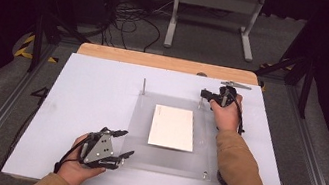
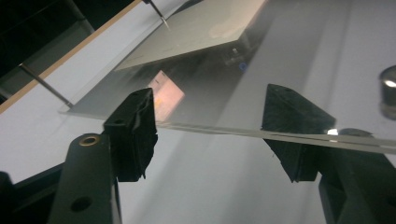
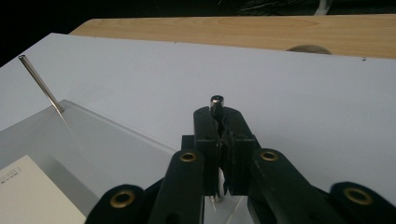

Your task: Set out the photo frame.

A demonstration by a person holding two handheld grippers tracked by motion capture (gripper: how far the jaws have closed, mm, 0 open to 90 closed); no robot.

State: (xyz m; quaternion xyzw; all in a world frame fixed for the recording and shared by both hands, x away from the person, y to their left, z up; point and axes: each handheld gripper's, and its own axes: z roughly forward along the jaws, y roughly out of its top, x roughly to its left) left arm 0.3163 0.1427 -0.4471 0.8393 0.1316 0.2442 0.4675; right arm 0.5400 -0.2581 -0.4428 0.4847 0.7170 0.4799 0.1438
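The right claw [image 3: 219, 135] is clamped on a metal pin [image 3: 216, 101] at the clear plate's [image 1: 139, 139] 1 o'clock corner — the left claw [image 2: 208, 130] gapes wide, straddling the plate's 7 o'clock edge.

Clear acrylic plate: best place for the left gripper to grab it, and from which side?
Probably the near-left edge of the clear acrylic plate, approached level from the person's side. The plate is thin and flat, and its edge already runs between the open left gripper jaws. Steer clear of the corner post.
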